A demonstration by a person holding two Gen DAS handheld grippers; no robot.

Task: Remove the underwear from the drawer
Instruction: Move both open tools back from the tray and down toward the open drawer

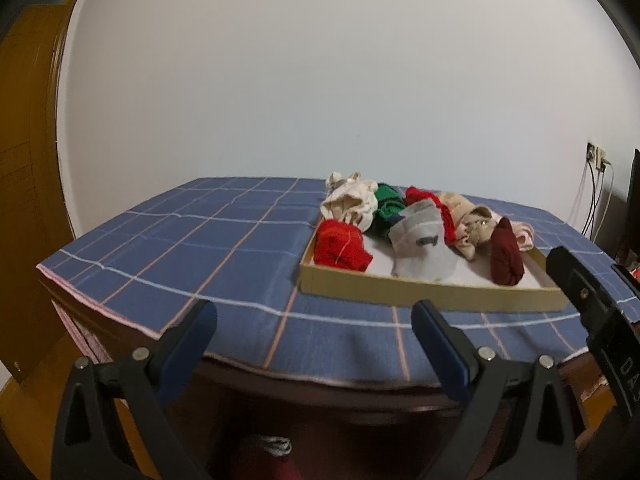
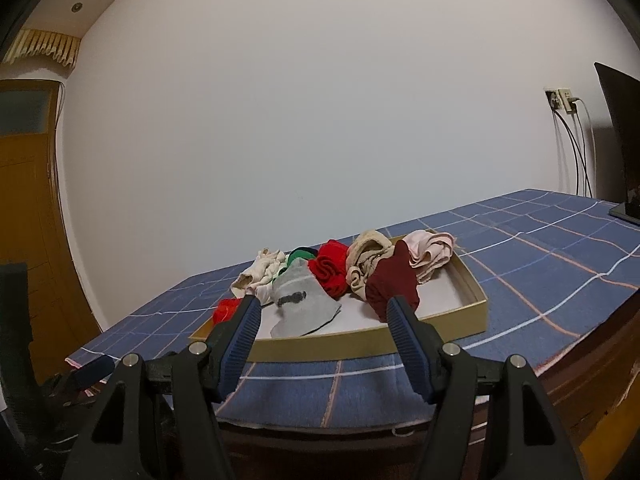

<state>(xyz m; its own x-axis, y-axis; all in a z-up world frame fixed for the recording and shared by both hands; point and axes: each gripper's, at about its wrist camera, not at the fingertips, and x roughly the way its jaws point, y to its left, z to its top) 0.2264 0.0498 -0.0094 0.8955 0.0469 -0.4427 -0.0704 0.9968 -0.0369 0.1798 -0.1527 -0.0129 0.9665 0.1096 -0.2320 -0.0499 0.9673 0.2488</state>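
Note:
A shallow tan cardboard drawer tray (image 1: 420,290) (image 2: 360,340) lies on the blue plaid tablecloth. It holds several pieces of underwear: a bright red one (image 1: 340,248), a grey one (image 1: 420,248) (image 2: 300,304), a dark red one (image 1: 506,256) (image 2: 392,280), cream (image 1: 352,200), green (image 1: 388,200), beige (image 1: 472,224) and pink (image 2: 432,252). My left gripper (image 1: 316,316) is open and empty, at the table's near edge, left of the tray. My right gripper (image 2: 324,310) is open and empty, just in front of the tray's near wall. Its body also shows in the left wrist view (image 1: 588,300).
The table (image 1: 180,240) stands against a white wall. A wooden door (image 1: 24,200) is on the left. A wall socket with cables (image 2: 564,100) and a dark monitor (image 2: 620,132) are at the right. The left gripper shows at the lower left of the right wrist view (image 2: 60,384).

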